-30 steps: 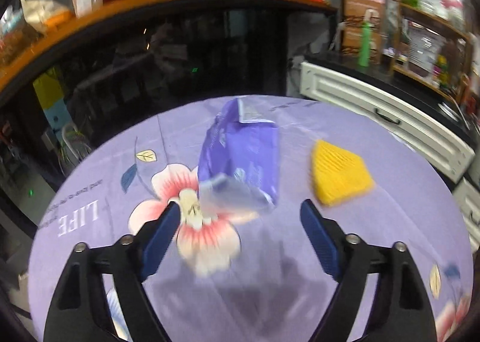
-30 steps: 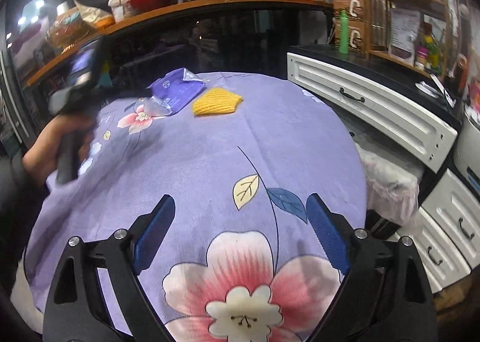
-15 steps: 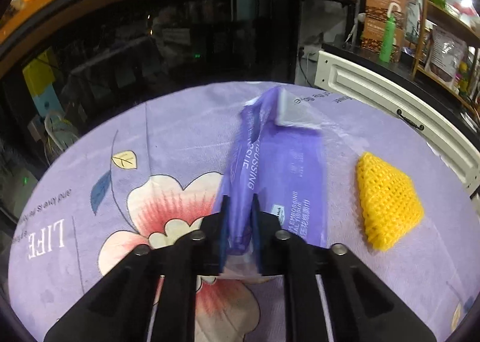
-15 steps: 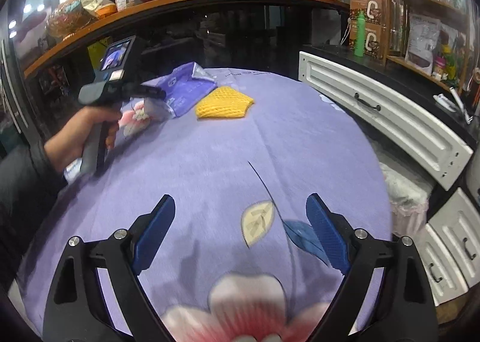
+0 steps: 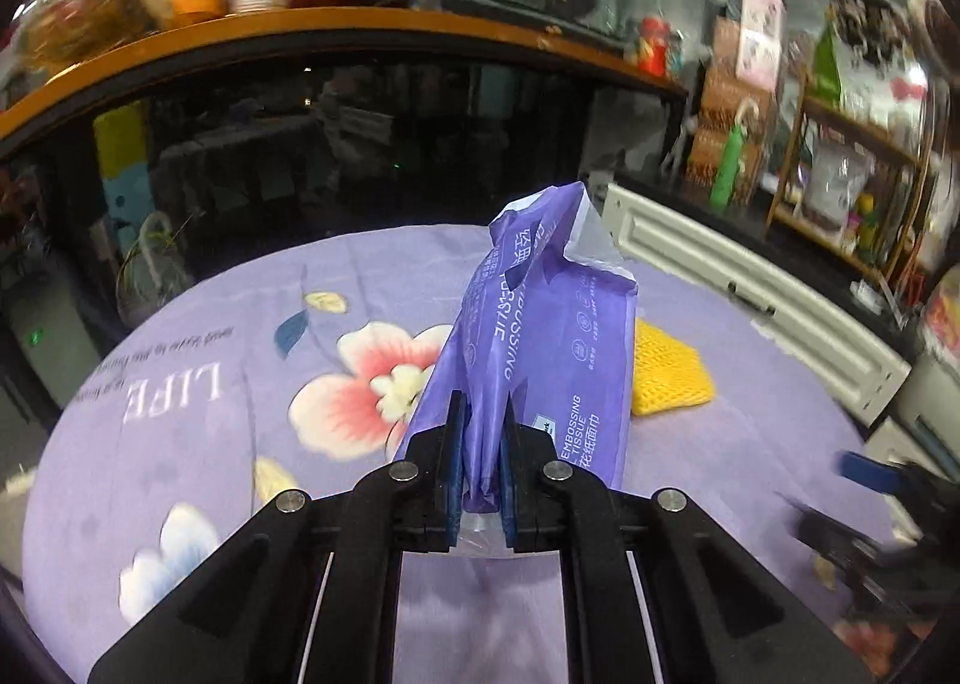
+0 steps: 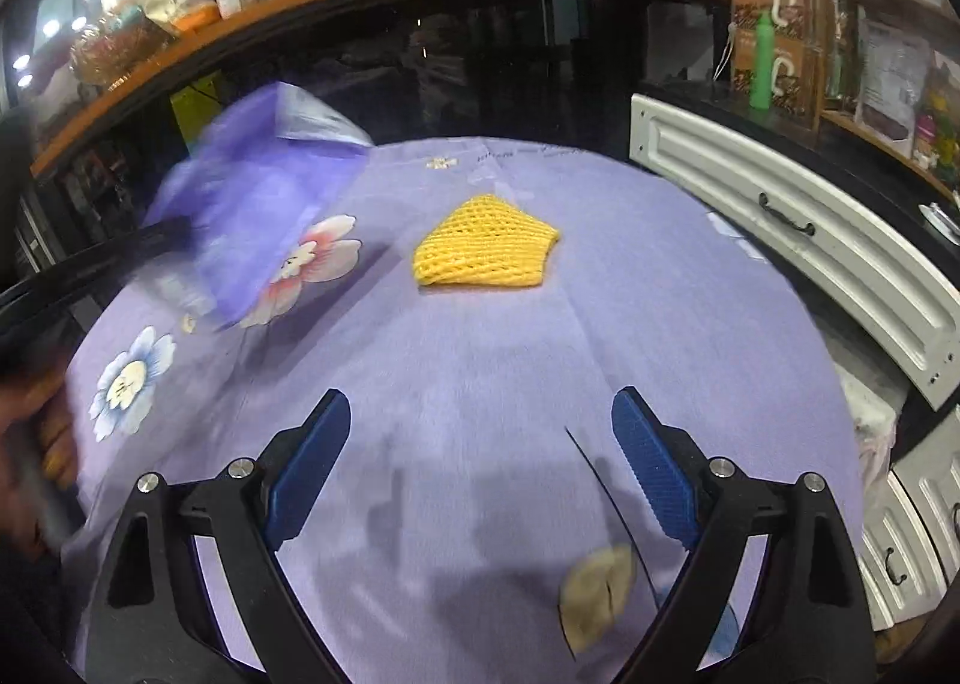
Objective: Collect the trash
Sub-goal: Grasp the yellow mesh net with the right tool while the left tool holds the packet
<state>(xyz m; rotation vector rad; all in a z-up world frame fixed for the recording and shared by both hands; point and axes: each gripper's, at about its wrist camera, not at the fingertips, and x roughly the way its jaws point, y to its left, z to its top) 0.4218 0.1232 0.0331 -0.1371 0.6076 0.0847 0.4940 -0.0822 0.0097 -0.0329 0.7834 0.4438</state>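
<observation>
The left gripper is clamped on the near end of the purple tissue wrapper, which stands up off the counter with its torn far end pointing toward 12 o'clock in the left wrist view. The jaws have just been closing, and the crumpled plastic sits pinched between the blue pads. So the first piece of trash looks picked up and on its way to wherever it is being collected; no bin can be made out with certainty in either view.

The right gripper hovers over the flowered cloth with its jaws spread wide and nothing between them. The yellow foam net lies flat on the counter at about 12 o'clock from it, well apart from the fingers and untouched.

The next move likely calls for the right gripper to reach toward 12 o'clock, dip low and close on an edge of the soft net, while the left keeps the limp wrapper from slipping.
</observation>
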